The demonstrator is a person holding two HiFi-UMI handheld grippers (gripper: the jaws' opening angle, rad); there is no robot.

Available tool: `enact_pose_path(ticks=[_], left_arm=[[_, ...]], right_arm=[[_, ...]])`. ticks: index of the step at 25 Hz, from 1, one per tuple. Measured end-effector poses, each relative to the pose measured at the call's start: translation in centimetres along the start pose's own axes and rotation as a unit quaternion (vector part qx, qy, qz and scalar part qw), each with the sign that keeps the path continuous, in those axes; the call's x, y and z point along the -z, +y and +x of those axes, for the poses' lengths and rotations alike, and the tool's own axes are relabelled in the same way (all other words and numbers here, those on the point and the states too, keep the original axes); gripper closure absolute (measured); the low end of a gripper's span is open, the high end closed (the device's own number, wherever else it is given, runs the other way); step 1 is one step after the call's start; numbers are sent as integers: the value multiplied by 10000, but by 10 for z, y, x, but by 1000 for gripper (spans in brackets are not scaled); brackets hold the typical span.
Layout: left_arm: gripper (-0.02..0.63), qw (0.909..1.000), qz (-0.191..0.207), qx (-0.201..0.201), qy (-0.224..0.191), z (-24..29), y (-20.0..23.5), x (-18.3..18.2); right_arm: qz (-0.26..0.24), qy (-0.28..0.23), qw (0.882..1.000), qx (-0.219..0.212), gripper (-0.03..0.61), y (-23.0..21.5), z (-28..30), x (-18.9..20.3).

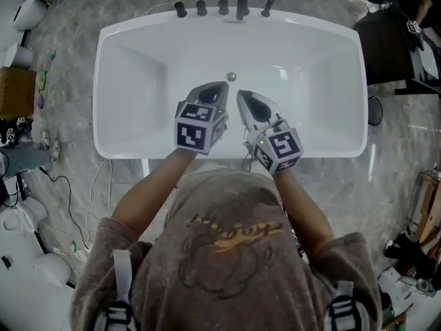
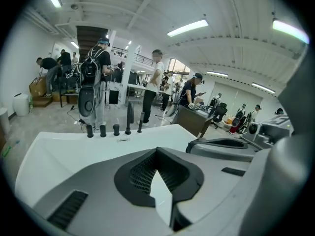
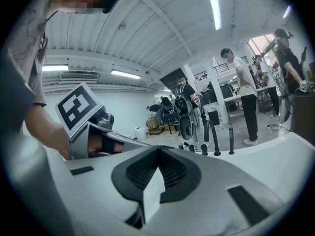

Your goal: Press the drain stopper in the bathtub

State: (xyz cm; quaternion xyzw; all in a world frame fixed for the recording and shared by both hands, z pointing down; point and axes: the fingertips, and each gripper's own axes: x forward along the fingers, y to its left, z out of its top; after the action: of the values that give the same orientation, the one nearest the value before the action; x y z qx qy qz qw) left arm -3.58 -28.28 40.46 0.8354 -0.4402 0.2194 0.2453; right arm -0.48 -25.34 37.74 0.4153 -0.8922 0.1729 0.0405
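A white bathtub fills the head view, and the small round metal drain stopper sits on its floor near the far end. My left gripper hangs over the tub just short and left of the stopper, jaws shut and empty. Beside it, my right gripper is held short and slightly right of the stopper, also shut on nothing. Neither touches the stopper. In the left gripper view the shut jaw tips point over the tub rim. The right gripper view shows shut tips. Both gripper views hide the stopper.
Black taps and a spout stand along the tub's far rim. A dark desk is at the right, a cardboard box and cables at the left. Several people stand in the room beyond the tub.
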Motion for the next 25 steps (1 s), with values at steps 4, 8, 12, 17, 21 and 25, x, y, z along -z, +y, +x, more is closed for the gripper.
enact_pose_path(ticks=[4, 8, 12, 17, 21, 25], left_arm=[[609, 9988, 222, 284, -340, -31, -17, -15], [609, 9956, 456, 510, -644, -57, -34, -23], [609, 9908, 589, 739, -972, -81, -51, -31], [609, 9806, 722, 1126, -1434, -102, -68, -31], [609, 9747, 785, 1239, -1685, -111, -69, -28], [609, 9696, 825, 1369, -1854, -116, -68, -27]], right_arm=[[-25, -39, 9999, -94, 577, 14, -25, -9], [-129, -146, 9997, -122, 577, 24, -47, -17], [-260, -266, 9993, -103, 578, 37, -62, -28], [-556, -431, 9975, -100, 577, 50, -71, -37], [-610, -553, 9966, -73, 577, 56, -74, -43], [-670, -697, 9953, 3, 577, 56, -78, -45]])
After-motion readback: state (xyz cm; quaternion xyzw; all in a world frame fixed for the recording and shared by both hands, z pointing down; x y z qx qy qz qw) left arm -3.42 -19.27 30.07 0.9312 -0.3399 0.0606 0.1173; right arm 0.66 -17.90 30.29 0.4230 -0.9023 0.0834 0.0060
